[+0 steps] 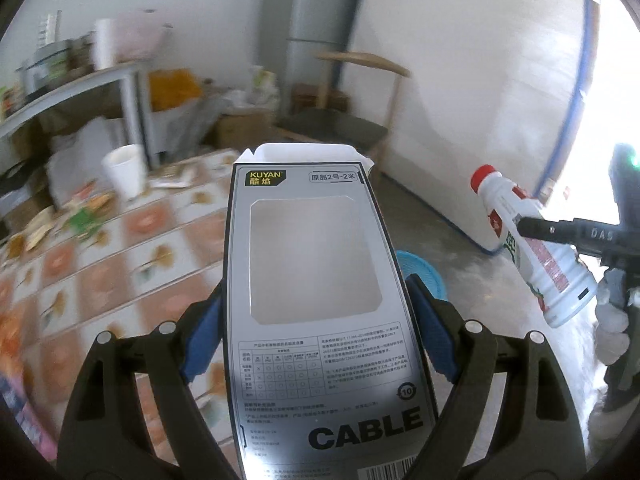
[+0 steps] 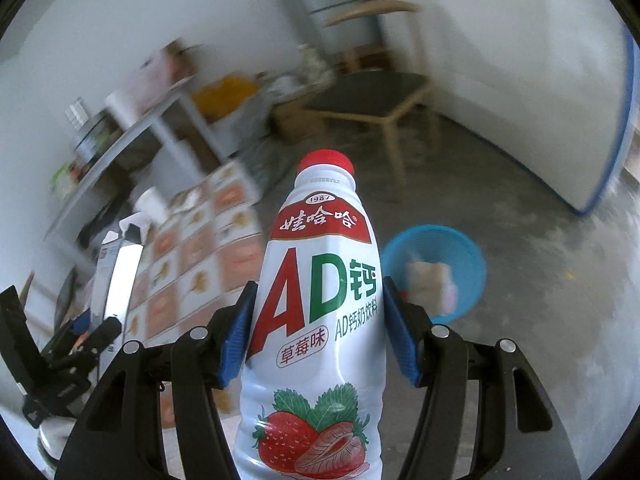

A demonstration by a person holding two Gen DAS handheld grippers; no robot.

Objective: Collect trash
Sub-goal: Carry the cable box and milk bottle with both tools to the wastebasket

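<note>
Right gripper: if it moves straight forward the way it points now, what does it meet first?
Probably the concrete floor near the wooden chair; the blue basin lies lower right, off that line. Depth is unclear.

Left tool (image 1: 316, 332): cable box (image 1: 316, 300) between its fingers, standing forward. Table (image 1: 120, 248) ahead-left, under the box's left side; cup (image 1: 124, 170) on its far part, wrappers (image 1: 60, 220) left of the cup. Basin (image 1: 420, 272) on the floor ahead-right, partly behind the box. Chair (image 1: 344, 120) beyond. Right tool (image 2: 316, 328): bottle (image 2: 320, 300) between its fingers; basin (image 2: 436, 268) just right of the bottle, ahead; table (image 2: 200, 248) to its left.
</note>
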